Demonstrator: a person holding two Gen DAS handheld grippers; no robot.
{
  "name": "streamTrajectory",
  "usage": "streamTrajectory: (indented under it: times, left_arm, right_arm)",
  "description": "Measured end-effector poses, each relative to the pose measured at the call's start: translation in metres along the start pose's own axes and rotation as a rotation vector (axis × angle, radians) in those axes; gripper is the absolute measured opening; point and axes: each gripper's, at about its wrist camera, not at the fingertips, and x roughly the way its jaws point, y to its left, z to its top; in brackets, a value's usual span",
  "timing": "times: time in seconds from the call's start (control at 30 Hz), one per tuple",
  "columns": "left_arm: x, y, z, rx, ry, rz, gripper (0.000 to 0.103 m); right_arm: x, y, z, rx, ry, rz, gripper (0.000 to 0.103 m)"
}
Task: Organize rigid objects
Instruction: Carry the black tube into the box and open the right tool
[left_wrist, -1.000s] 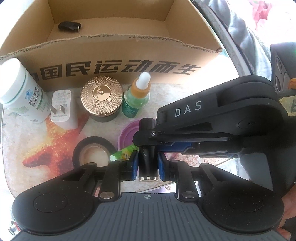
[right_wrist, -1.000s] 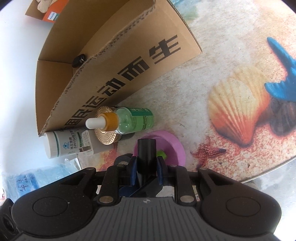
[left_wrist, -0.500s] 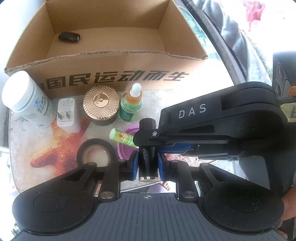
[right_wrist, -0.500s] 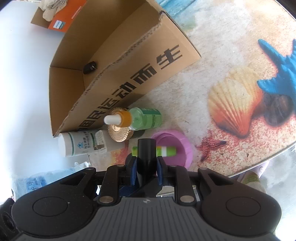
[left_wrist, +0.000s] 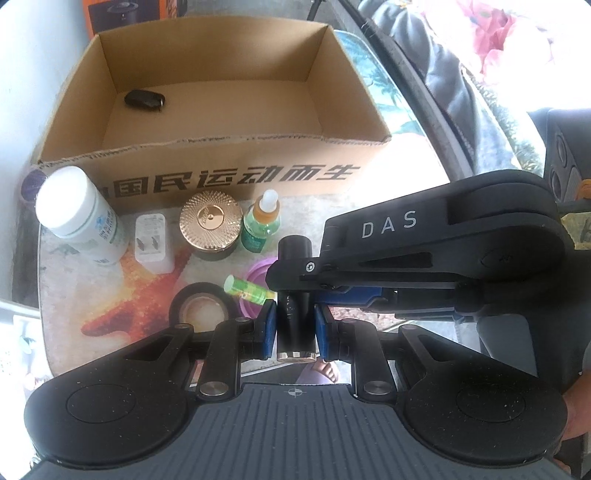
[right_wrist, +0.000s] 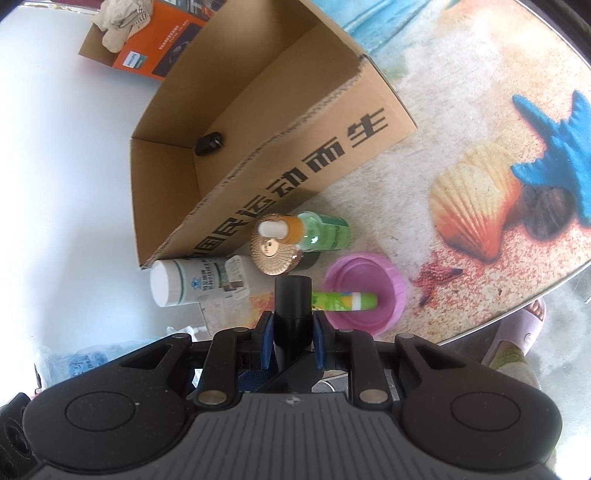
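Both grippers grip one black cylinder (left_wrist: 294, 251), which hangs above the table. My left gripper (left_wrist: 295, 326) is shut on its lower, metal-rimmed end. My right gripper (left_wrist: 291, 282) reaches in from the right, shut higher up on it. In the right wrist view the right gripper (right_wrist: 293, 328) clamps the cylinder (right_wrist: 293, 291) between blue pads. Behind stands an open cardboard box (left_wrist: 221, 173) holding one small black item (left_wrist: 144, 99).
On the table before the box stand a white bottle (left_wrist: 79, 218), white plug (left_wrist: 152, 243), gold-lidded jar (left_wrist: 210, 225) and green dropper bottle (left_wrist: 260, 229). Closer are a tape roll (left_wrist: 201, 310) and a green tube (right_wrist: 343, 301) in a pink lid (right_wrist: 365, 273). The table edge (right_wrist: 517, 306) runs at right.
Both grippers have risen together with the black cylinder held between them. The table items look smaller and more of the box's inside shows.
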Motion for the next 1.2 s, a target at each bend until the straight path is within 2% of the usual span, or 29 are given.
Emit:
streamTrajectory:
  times: [0.27,0.4,0.57,0.7,0.87,1.2]
  left_arm:
    - [-0.025,0.002,0.000,0.003,-0.050,-0.005,0.021]
    - [-0.049,0.005,0.003,0.008,-0.113,0.011,0.021]
    - [-0.076,0.011,0.017,0.016,-0.202,0.066,0.021]
    - [-0.084,0.023,0.039,-0.010,-0.240,0.104,0.021]
    - [-0.077,0.041,0.073,-0.043,-0.244,0.154,0.021]
    - [-0.014,0.083,0.141,-0.087,-0.128,0.193,0.021]
  right_arm:
    - [-0.016,0.021,-0.006,-0.034,-0.031,0.026,0.024]
    - [-0.029,0.044,-0.008,-0.081,-0.063,0.061,0.024]
    - [-0.036,0.080,0.001,-0.140,-0.092,0.131,0.024]
    - [-0.028,0.107,0.022,-0.184,-0.093,0.183,0.024]
    - [-0.001,0.138,0.060,-0.218,-0.052,0.218,0.024]
    - [0.094,0.162,0.156,-0.173,0.098,0.175,0.024]
